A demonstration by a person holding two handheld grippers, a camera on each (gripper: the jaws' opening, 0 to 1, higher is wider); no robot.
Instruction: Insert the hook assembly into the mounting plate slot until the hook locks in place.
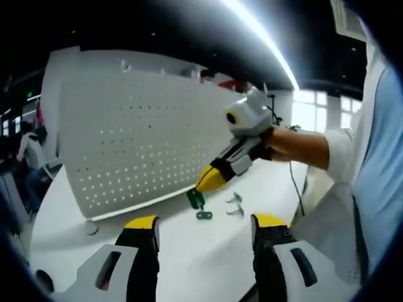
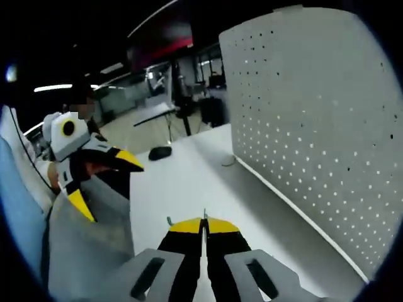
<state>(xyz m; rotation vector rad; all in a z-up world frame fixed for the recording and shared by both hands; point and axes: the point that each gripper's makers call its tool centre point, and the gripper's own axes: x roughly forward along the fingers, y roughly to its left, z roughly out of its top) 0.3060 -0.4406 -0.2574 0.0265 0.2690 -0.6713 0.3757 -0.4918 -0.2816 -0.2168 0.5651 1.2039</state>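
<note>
Here, in the left gripper view, we see the left gripper at lower centre, jaws apart, and the right gripper at centre, jaws together on the green hook, just before the white pegboard. Two metal hooks lie on the table.

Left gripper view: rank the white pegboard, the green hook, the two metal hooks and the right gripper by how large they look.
1. White pegboard
2. Right gripper, though nearness to the camera may inflate it
3. Green hook
4. The two metal hooks, each about alike and slightly smaller than the green one
</note>
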